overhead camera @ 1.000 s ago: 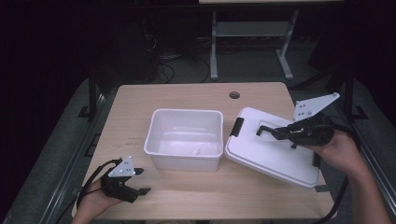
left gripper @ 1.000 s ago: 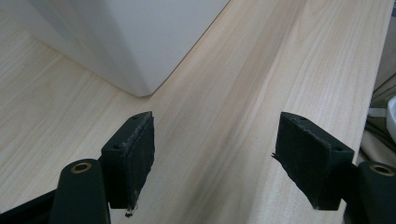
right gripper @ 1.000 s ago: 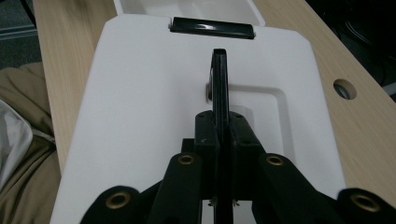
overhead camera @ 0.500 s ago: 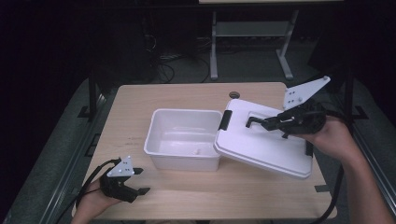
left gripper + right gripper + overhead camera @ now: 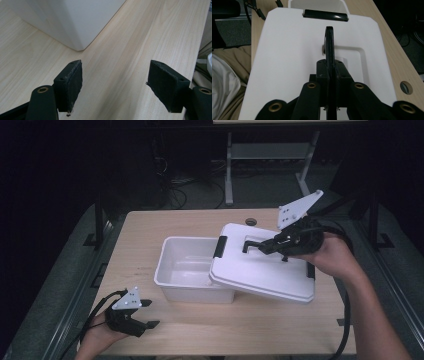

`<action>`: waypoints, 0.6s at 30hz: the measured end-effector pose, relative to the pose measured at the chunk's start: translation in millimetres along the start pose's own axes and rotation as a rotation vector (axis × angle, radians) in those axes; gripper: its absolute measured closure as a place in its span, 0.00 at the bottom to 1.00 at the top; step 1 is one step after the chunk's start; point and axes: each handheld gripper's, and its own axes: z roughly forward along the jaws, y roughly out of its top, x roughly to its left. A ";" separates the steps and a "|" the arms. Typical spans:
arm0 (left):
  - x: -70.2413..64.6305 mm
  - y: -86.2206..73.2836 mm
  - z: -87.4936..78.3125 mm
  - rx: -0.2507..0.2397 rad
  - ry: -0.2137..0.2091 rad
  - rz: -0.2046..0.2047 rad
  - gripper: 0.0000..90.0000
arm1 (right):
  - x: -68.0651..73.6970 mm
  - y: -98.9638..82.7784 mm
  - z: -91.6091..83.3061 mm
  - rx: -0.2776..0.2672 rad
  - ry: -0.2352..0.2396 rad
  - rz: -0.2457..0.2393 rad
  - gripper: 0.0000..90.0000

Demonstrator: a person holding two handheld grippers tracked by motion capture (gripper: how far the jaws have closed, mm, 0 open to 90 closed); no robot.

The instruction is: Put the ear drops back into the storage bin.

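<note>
On the table: a pale wooden table top (image 5: 200, 335) bears an open rectangular white plastic bin (image 5: 172, 270) at its middle, empty as far as the high view shows.
Lid: a flat rectangular white plastic lid (image 5: 260, 275) with black latches at its ends and a black folding handle (image 5: 248, 243) on top hangs tilted over the bin's right part; its left edge overlaps the bin's rim, while its right part lies beyond the bin, over the table.
Right gripper: the right gripper (image 5: 270, 246) has its jaws pressed together on the lid's handle; the right gripper view shows the handle (image 5: 329, 42) standing edge-on between the pads and the lid (image 5: 287, 62) stretching away toward the bin (image 5: 317, 5).
Left gripper: the left gripper (image 5: 148, 314) rests near the table's front left corner, well apart from the bin, jaws spread with nothing between them; the left gripper view shows bare wood between the pads (image 5: 70, 85) and a corner of the bin (image 5: 75, 22) ahead.
Step in hand: the lid is being carried onto the bin, judged about halfway across.
Next move calls for: travel further left until the lid's edges line up with the rim, then levelling and lowering it squarely; the latches come after.
Against the earlier frames: the lid lay right of the bin a second ago; now it is raised and overlaps the rim. The left gripper has not moved.
</note>
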 end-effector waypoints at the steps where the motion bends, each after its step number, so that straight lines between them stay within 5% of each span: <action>1: 0.1 -0.3 -0.1 -0.001 -0.001 -0.003 0.31 | -0.6 2.3 3.3 0.004 0.006 -0.003 0.93; 18: 1.1 -4.0 2.0 0.004 -0.008 -0.005 0.30 | -4.5 29.6 35.6 -0.008 0.062 -0.044 0.93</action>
